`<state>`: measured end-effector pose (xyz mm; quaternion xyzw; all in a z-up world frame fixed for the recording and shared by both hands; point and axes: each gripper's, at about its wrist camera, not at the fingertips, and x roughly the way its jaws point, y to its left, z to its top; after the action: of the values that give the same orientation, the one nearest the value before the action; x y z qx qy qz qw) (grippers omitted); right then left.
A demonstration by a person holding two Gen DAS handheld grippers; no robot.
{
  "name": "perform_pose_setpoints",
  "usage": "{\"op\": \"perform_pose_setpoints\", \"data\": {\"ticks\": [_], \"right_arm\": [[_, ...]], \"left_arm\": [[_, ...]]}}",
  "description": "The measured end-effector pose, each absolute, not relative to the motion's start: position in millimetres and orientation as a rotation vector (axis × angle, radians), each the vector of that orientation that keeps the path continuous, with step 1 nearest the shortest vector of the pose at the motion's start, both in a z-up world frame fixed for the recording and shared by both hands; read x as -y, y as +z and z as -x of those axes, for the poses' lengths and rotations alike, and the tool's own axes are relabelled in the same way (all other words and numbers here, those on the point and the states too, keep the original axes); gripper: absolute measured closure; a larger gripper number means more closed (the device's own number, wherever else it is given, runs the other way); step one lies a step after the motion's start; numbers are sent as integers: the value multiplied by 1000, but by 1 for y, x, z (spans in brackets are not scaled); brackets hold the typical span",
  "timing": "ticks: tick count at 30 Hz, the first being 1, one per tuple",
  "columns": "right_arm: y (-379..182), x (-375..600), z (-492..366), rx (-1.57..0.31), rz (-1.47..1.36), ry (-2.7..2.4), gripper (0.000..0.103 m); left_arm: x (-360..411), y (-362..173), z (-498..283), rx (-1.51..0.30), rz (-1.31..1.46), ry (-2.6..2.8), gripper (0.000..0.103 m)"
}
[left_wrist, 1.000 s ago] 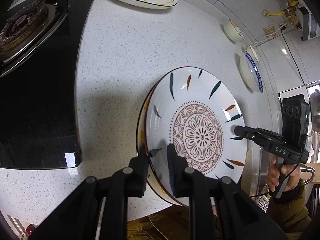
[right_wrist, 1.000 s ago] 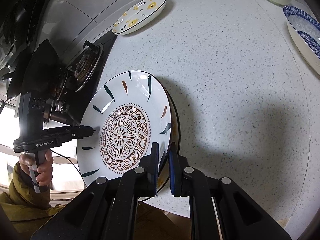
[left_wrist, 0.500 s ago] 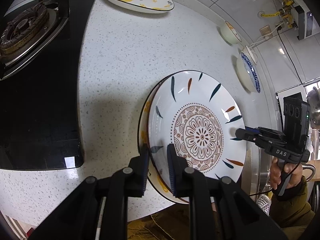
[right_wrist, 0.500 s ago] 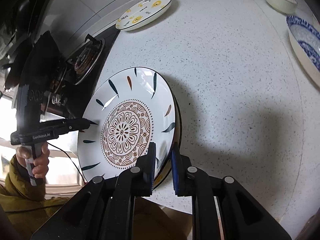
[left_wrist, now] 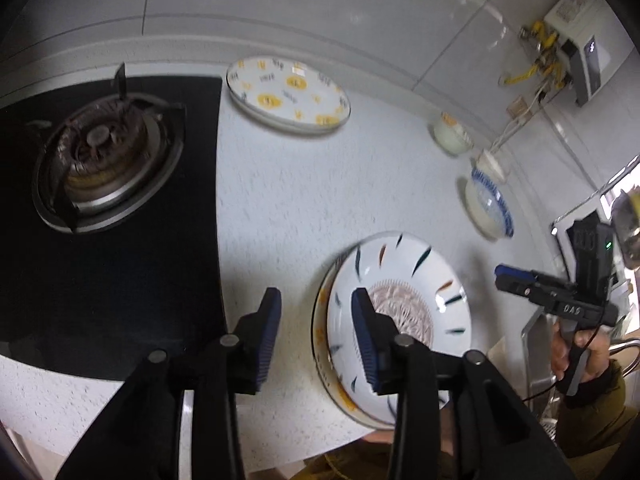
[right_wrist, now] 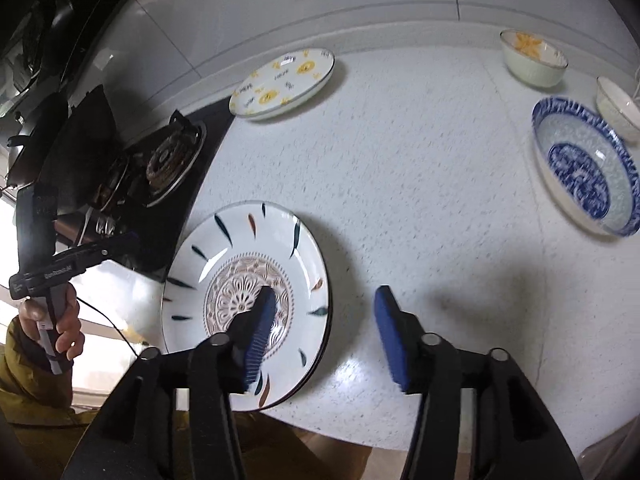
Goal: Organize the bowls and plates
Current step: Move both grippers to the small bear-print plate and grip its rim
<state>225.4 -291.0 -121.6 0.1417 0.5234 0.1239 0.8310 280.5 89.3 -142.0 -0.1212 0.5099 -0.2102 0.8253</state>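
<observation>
A white plate with a brown mandala and leaf strokes (left_wrist: 420,280) (right_wrist: 240,248) lies on top of another plate with yellow marks (left_wrist: 320,332) near the counter's front edge. My left gripper (left_wrist: 316,294) hovers above the stack's left rim. Its jaws are opening and the blue pads (left_wrist: 268,332) touch nothing. My right gripper (right_wrist: 325,292) hovers over the right rim, jaws opening, pads clear of the plate. Each view also shows the other gripper from the side: the right gripper (left_wrist: 502,276) and the left gripper (right_wrist: 132,238), each held by a hand.
A plate with yellow figures (left_wrist: 288,96) (right_wrist: 284,80) sits at the back by the wall. A blue-patterned bowl (right_wrist: 584,172) (left_wrist: 488,208) and two small white bowls (right_wrist: 534,58) (right_wrist: 618,106) stand at the right. A black gas hob (left_wrist: 104,164) lies to the left.
Both grippers were shut on opposite rims of the mandala plate. They have let go, opened and risen. The plate stays flat on the stack.
</observation>
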Motion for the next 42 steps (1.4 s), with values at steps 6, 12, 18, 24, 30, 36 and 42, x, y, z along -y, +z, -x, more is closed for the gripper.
{"op": "perform_pose_setpoints", "data": {"ticks": [6,12,18,24,30,36,42], "right_arm": [[-113,298,-250,-1078,-308,271,49],[-105,300,-282,-1053,-297,309,45],[-99,294,-329,-1066,-281,348,38],[-98,289,-377,-1052,-291,392,32],[-113,292,-426,-1048,-342,426,28],[-130,290,-474,-1048,-389,448,26],[-151,283,-509,-1078,-416,453,26]], "left_arm": [[-107,-108,-296,-935,261,-427,64],[-92,-80,-311,-839,48,-393,64],[-85,-75,-352,-833,-13,-307,61],[-90,-82,-405,-857,-17,-203,24],[-93,-99,-463,-917,25,-171,17],[-96,-125,-530,-997,100,-169,17],[-93,-160,-571,-1081,183,-169,17]]}}
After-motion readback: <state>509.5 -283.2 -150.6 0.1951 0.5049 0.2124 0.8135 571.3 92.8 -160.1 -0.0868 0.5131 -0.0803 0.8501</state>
